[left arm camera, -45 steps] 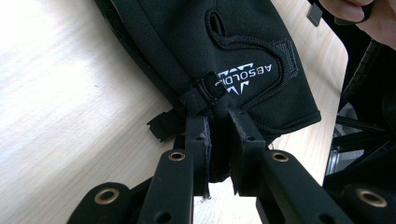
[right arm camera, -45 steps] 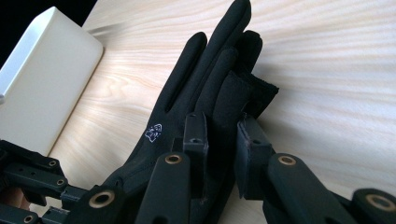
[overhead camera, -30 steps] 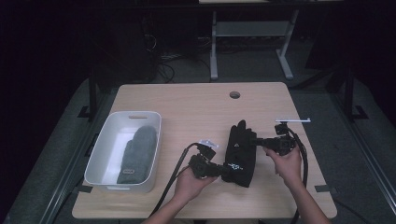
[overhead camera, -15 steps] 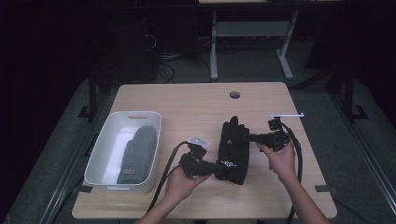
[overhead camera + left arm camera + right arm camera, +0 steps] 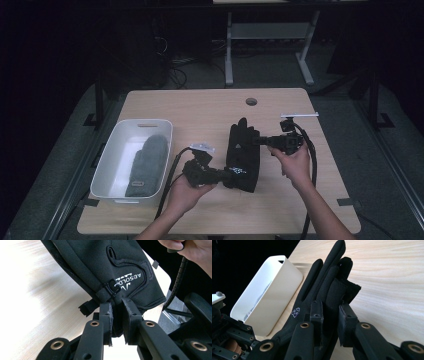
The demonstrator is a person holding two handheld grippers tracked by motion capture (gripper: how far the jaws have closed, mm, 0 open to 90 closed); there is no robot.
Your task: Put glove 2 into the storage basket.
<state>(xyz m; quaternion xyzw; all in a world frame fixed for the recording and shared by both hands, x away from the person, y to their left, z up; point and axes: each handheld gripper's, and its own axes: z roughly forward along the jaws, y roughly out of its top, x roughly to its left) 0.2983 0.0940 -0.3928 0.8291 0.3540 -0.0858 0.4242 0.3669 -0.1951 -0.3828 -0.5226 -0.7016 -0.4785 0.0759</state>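
Item: black glove [image 5: 243, 155], printed logo near the cuff, held off the table [image 5: 200, 107] between two tools, right of the tray.

Left tool [image 5: 226, 176]: jaws narrowed onto the cuff edge, beside a small clip; the left gripper view has the fabric pinched between the pads [image 5: 108, 315].

Right tool [image 5: 256, 141]: jaws clamped on the thumb side of the glove, near the fingers; in the right gripper view the fabric sits folded between the jaws.

Also present: white tray [image 5: 111, 156] at the table's left, holding a grey mitten [image 5: 146, 164] laid lengthwise. A round cable hole [image 5: 251, 101] lies near the far edge.

Step in hand, as judged: carrying the glove, gripped at both ends, probably toward the tray to join the mitten.

Next move calls for: both tools travelling leftward together, keeping the glove clear of the tray's near wall, then lowering beside or atop the mitten before either grip loosens.
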